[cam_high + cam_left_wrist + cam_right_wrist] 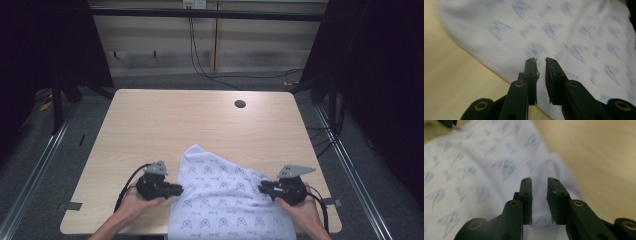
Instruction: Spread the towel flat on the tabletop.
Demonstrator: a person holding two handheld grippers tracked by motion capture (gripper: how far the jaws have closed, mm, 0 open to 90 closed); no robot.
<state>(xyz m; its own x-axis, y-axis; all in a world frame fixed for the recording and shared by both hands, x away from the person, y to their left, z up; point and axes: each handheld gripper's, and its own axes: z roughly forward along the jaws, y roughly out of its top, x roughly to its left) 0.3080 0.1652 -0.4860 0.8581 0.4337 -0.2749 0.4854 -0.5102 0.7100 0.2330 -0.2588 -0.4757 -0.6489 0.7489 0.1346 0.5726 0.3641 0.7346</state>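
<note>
Pale wooden table [150,130] amid dark curtains [45,45]

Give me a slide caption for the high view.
Two hand-held grippers, left gripper and right gripper, flank a white patterned cloth at the near edge of a wooden table.

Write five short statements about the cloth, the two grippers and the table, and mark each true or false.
1. The white patterned cloth hangs over the table's near edge. True.
2. The left gripper is at the cloth's left edge. True.
3. The right gripper is clamped on a cup. False: its jaws stand apart over the cloth, nothing between them.
4. The wooden table has a dark round hole near its far right. True.
5. The cloth is folded into a neat square. False: it lies loosely spread and rumpled.
</note>
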